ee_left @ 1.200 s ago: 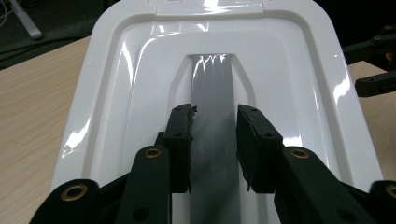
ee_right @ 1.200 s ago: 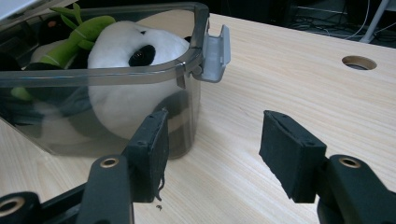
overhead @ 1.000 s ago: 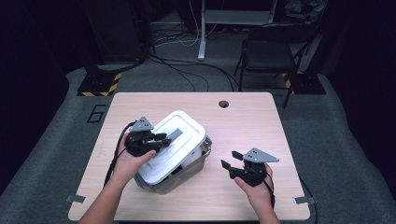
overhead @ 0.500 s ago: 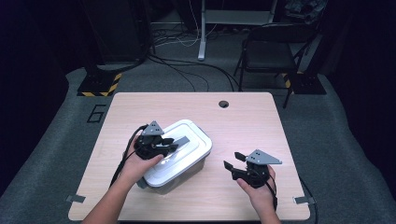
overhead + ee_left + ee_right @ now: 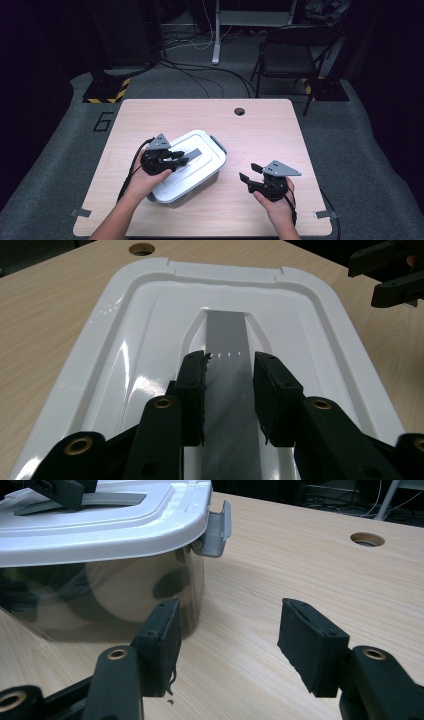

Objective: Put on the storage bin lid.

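A clear storage box (image 5: 200, 181) with a white lid (image 5: 210, 152) lies flat on the table's near left. My left gripper (image 5: 184, 157) reaches over the lid, its pads pressed on either side of the lid's grey handle (image 5: 227, 335), shut on it (image 5: 230, 365). To the right of the box my right gripper (image 5: 248, 172) hovers low over the wood, open with nothing between its fingers (image 5: 227, 615). It faces the box wall (image 5: 100, 595) and a grey latch (image 5: 216, 530). A pale round object shows dimly through the wall.
The wooden table (image 5: 270, 135) has a cable hole (image 5: 239, 111) at the far middle. Beyond it on the floor are a folding chair (image 5: 290, 55) and loose cables (image 5: 200, 75). Bare wood lies right of and behind the box.
The box was tipped up on the left gripper's side; it now sits flat and slightly farther right. The left hand came down with it. The right gripper held still.
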`<state>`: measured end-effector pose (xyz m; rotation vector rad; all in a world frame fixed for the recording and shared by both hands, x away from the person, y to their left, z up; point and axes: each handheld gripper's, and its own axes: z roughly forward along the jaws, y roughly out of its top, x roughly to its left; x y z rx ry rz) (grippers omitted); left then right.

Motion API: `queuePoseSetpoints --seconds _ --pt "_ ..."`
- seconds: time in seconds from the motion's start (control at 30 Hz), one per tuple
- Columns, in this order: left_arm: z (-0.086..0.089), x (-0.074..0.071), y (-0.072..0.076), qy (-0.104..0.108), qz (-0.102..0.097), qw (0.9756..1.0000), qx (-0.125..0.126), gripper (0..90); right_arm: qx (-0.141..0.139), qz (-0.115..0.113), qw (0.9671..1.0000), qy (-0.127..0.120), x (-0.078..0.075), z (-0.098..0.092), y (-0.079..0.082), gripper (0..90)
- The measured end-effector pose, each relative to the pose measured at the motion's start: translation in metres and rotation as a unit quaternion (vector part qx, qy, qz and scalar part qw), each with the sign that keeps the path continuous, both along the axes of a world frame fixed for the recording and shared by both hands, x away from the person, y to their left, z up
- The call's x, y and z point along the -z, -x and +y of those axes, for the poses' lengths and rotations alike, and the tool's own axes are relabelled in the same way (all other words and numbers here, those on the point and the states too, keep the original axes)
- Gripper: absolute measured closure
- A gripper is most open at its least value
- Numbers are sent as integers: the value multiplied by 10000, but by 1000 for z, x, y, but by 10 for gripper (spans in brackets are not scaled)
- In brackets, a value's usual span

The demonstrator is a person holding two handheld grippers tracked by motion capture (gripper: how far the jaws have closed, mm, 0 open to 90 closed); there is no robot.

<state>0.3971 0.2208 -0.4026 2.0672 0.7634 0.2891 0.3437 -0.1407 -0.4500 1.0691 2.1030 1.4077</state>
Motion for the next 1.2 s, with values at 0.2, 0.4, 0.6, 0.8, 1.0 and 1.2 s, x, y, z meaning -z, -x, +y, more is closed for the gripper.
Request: queuePoseSetpoints --seconds 0.2,0.4,0.6,0.8,1.0,1.2 --pt "2 -1 -1 57 67 9999 -90 585 9 6 10000 -2 0 0 0 417" --pt "18 -10 2 243 -30 9995 -189 476 17 23 10000 5 2 -2 -1 416" --pt "46 -15 2 312 -307 9972 -599 445 48 43 10000 23 3 -3 -2 417" --pt "84 -16 2 429 -423 9925 -1063 427 38 31 10000 61 2 -1 -3 417" --pt "118 -8 1 535 -337 9863 -1524 410 104 63 9999 28 3 -5 -3 416" --pt "139 0 1 617 -282 9816 -1786 395 182 86 9998 -5 3 -9 -5 415"
